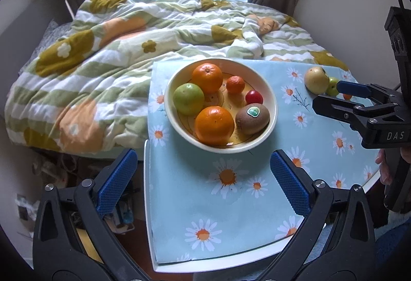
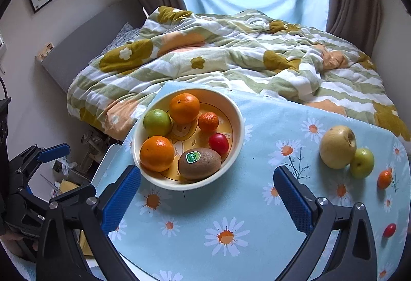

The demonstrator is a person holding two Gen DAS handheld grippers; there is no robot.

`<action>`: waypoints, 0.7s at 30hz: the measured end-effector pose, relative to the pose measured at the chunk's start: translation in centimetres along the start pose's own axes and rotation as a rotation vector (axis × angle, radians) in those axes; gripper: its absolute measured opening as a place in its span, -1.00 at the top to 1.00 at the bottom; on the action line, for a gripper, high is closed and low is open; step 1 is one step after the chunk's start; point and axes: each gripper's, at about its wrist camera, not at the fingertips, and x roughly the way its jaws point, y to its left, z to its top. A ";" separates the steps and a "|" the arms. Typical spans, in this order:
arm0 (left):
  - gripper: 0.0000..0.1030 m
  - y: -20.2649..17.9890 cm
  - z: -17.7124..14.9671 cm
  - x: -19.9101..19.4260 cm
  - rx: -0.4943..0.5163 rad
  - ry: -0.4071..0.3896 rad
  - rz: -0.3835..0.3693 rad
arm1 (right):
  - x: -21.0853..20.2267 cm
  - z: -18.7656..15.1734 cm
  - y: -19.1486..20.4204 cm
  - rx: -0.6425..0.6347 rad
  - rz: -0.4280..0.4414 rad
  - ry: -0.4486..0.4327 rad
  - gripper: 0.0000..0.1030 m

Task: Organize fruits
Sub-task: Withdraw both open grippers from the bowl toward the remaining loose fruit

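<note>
A cream bowl (image 1: 269, 91) (image 2: 237, 111) on the daisy tablecloth holds two oranges (image 1: 207, 77), a green apple (image 1: 188, 98), a small mandarin (image 1: 235, 84), a red tomato (image 1: 253, 97) and a kiwi (image 1: 252, 118). Loose on the cloth to the right lie a yellow pear (image 2: 337, 146), a small green apple (image 2: 362, 163), a mandarin (image 2: 384, 179) and a red tomato (image 2: 389, 230). My left gripper (image 1: 205, 183) is open and empty, near the bowl's front. My right gripper (image 2: 208, 199) is open and empty, in front of the bowl; it also shows in the left wrist view (image 1: 334, 96) beside the pear.
The small table (image 1: 147, 178) with the light-blue daisy cloth (image 2: 231, 204) stands against a bed with a flowered quilt (image 1: 102, 50). Curtains and a window are behind. Floor clutter lies to the table's left (image 2: 66, 173).
</note>
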 end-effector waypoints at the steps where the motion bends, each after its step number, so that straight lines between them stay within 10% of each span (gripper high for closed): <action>1: -1.00 -0.2 0.3 0.0 0.016 -0.002 -0.009 | -0.5 -0.2 -0.2 0.013 -0.016 -0.006 -0.99; 21: -1.00 -12.5 8.2 5.0 0.299 -0.027 -0.231 | -8.6 -6.1 -13.1 0.380 -0.336 -0.091 -1.00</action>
